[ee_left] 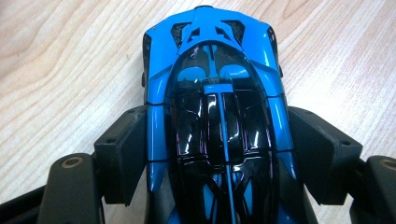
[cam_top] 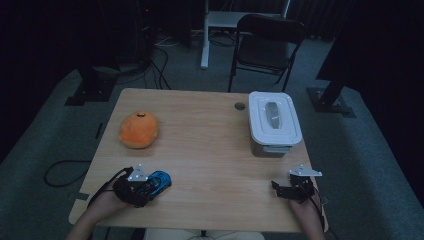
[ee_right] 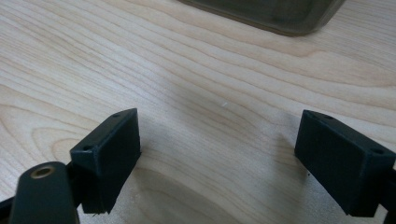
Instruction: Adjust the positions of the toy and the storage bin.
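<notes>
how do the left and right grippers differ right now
The left gripper is closed on the sides of the blue toy car, one black jaw against each flank; the right gripper has its jaws spread wide with bare table between them. In the high view the left one sits near the table's front left edge and the right one near the front right, just before the white lidded box. Both are black, hand-held and low over the wood.

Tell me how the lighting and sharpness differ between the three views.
High view: dim and murky, dark surroundings. Left gripper view: bright, sharp, with glare streaks on the blue toy car. Right gripper view: bright on the table, grey box at top blurred.
</notes>
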`<state>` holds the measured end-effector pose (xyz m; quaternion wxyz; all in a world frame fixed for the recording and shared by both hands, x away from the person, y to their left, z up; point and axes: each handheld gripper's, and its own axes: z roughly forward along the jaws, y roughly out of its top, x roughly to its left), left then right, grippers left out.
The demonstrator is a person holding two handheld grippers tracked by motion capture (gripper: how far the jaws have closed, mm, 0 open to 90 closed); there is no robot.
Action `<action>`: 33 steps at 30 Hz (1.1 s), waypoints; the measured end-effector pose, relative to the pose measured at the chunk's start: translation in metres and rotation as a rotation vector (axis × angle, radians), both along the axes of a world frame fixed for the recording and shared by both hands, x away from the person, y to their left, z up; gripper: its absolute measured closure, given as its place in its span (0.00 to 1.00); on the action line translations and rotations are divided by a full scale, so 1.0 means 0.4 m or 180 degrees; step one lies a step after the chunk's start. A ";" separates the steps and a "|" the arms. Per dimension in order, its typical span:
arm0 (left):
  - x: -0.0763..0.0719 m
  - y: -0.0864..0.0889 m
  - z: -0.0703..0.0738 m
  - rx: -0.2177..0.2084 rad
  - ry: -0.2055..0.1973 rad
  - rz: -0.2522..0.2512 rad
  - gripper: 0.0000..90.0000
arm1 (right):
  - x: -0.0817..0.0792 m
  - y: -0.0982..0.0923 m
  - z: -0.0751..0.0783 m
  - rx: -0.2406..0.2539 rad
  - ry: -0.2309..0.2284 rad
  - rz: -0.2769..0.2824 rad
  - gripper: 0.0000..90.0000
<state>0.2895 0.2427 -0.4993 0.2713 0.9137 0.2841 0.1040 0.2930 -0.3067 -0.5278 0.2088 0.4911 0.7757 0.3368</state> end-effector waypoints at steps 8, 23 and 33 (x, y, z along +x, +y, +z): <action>0.004 0.009 -0.008 -0.0078 0.0054 -0.0003 0.29 | 0.000 0.000 0.000 0.0000 0.0000 -0.0002 0.15; 0.041 0.047 0.100 -0.0252 -0.0253 0.0545 0.23 | 0.000 0.000 0.000 -0.0001 0.0000 -0.0002 0.15; 0.163 0.084 0.155 -0.0373 -0.0551 0.1134 0.23 | 0.000 0.000 0.000 -0.0001 0.0000 -0.0001 0.15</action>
